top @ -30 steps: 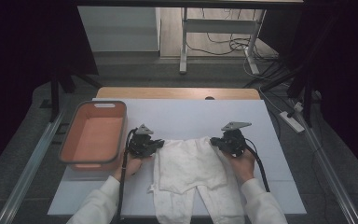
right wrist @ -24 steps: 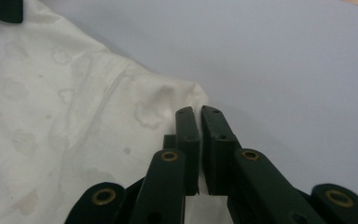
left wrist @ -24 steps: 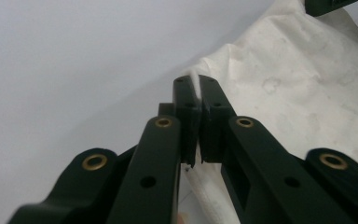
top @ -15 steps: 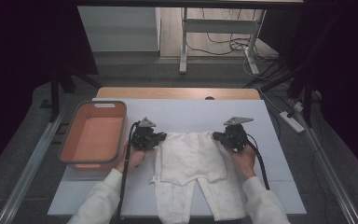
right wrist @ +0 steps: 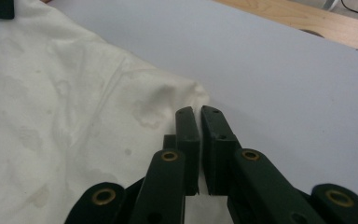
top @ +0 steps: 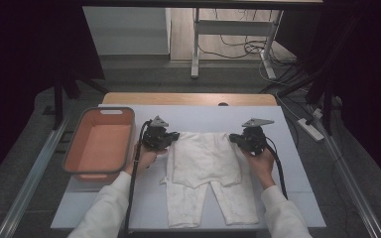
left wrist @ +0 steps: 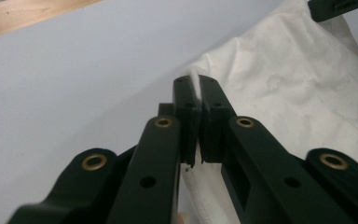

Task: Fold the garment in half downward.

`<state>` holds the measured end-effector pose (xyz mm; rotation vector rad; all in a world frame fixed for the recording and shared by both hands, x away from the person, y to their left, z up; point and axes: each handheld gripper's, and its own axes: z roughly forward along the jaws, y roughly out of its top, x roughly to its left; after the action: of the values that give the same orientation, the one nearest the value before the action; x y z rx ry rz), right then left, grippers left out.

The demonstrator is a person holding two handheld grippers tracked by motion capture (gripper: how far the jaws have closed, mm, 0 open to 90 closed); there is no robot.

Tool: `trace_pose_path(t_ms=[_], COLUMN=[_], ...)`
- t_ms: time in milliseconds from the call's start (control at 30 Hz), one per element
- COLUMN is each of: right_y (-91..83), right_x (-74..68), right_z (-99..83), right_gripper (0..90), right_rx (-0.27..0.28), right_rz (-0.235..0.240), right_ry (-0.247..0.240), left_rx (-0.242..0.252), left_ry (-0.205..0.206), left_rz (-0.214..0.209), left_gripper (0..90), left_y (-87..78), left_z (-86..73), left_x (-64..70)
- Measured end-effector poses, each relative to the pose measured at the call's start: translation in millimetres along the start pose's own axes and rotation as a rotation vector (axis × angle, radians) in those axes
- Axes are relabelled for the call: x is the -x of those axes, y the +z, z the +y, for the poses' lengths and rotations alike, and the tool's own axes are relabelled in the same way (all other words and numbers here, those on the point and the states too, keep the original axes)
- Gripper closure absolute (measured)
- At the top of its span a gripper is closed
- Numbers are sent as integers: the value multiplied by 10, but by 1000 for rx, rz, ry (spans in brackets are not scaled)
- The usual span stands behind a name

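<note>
White garment lies flat on the pale table sheet, mid-table, upper part folded down over itself, two legs pointing toward the near edge. Left gripper sits at the garment's far-left corner, right gripper at the far-right corner, both held by hands in white sleeves coming in from the near side. High view gives the layout but is too small to show the jaws. Left gripper view fills that in: left gripper jaws clenched, a thin ridge of white cloth pinched between the tips, garment spreading to the right of the jaws, and a bit of the other gripper in the top right corner. Right gripper view: right gripper jaws nearly together with a narrow slit between them, tips resting at the garment's corner; cloth shows pale below the jaws, but whether cloth is actually caught in the slit, cannot tell. Faint blotchy marks on the fabric show in both gripper views, not readable in the high view. Outward: orange basket stands on the left side of the table, just left of the left hand, apart from the garment. Bare wooden table edge runs along the far side, beyond the sheet.
</note>
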<state>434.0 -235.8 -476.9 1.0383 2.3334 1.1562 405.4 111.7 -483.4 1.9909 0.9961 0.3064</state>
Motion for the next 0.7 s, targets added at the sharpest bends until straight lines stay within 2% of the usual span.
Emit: trace_pose_path(t_ms=[167, 267, 500, 567, 600, 667, 700], right_y=[-32, -50, -80, -89, -96, -132, -177], right_x=[29, 45, 83, 89, 84, 59, 46], right_z=[11, 21, 37, 36, 35, 42, 49], right_gripper=[862, 861, 860, 844, 802, 621, 514], right_rx=[10, 16, 33, 34, 37, 49, 67], right_rz=[-9, -18, -36, -34, -38, -77, -62], right_ry=[1, 0, 2, 3, -6, -13, 3], left_rx=[13, 7, 19, 32, 41, 67, 78], left_ry=[4, 24, 16, 22, 31, 25, 20], left_rz=[-3, 3, -6, 6, 24, 50, 48], left_gripper=[859, 858, 853, 805, 737, 562, 499], left_y=[7, 40, 87, 87, 78, 4, -40], left_z=[34, 61, 108, 111, 117, 128, 133], left_x=[-8, -8, -41, -31, -23, -6, 1])
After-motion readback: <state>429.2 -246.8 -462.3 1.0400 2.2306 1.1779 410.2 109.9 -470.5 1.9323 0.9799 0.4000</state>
